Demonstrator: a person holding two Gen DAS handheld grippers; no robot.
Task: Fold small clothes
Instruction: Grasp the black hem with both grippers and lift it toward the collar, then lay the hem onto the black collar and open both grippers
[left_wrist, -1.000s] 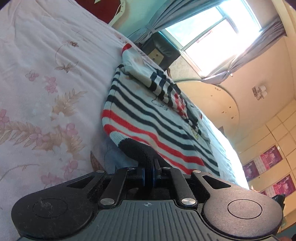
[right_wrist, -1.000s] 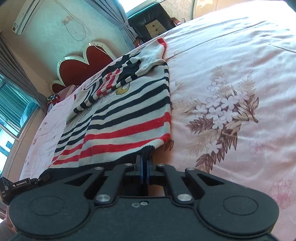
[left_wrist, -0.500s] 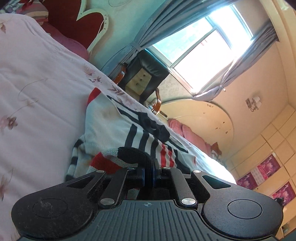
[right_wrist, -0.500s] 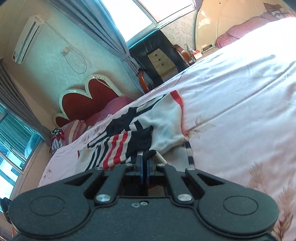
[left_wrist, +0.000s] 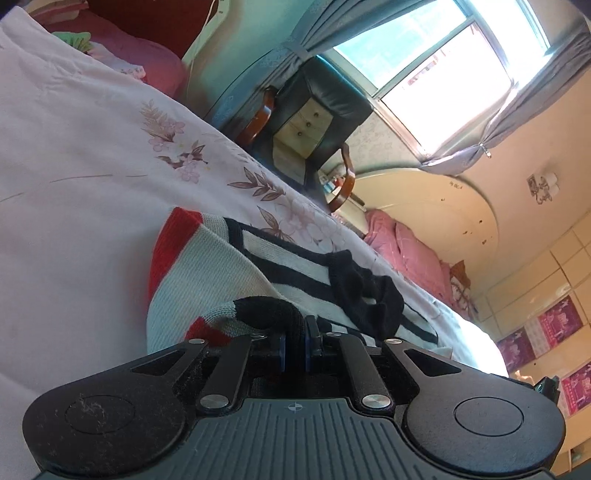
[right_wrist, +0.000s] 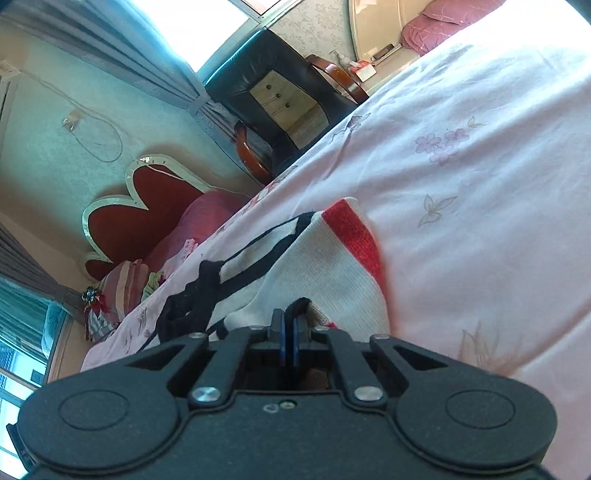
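A small knitted sweater (left_wrist: 207, 273) with white, black and red stripes lies folded on the pink floral bed sheet (left_wrist: 81, 177). My left gripper (left_wrist: 294, 347) pinches its black ribbed hem (left_wrist: 269, 312); the jaws are opening slightly with the hem still between the pads. In the right wrist view the same sweater (right_wrist: 325, 273) shows a red cuff (right_wrist: 354, 229) at its far edge. My right gripper (right_wrist: 289, 332) is shut on a black edge of the hem (right_wrist: 300, 304). A black collar (left_wrist: 365, 291) lies bunched on the sweater just ahead of the left gripper.
The bed sheet (right_wrist: 461, 184) spreads wide around the sweater. Beyond the bed's far edge stand a black leather chair (left_wrist: 317, 122) and a heart-shaped red headboard (right_wrist: 136, 210). Pink pillows (left_wrist: 410, 254) lie by the wall, under a bright window (left_wrist: 436, 62).
Both grippers carried the hem forward over the striped body toward the collar end. The long striped panel seen earlier is now folded under, and only the upper part shows.
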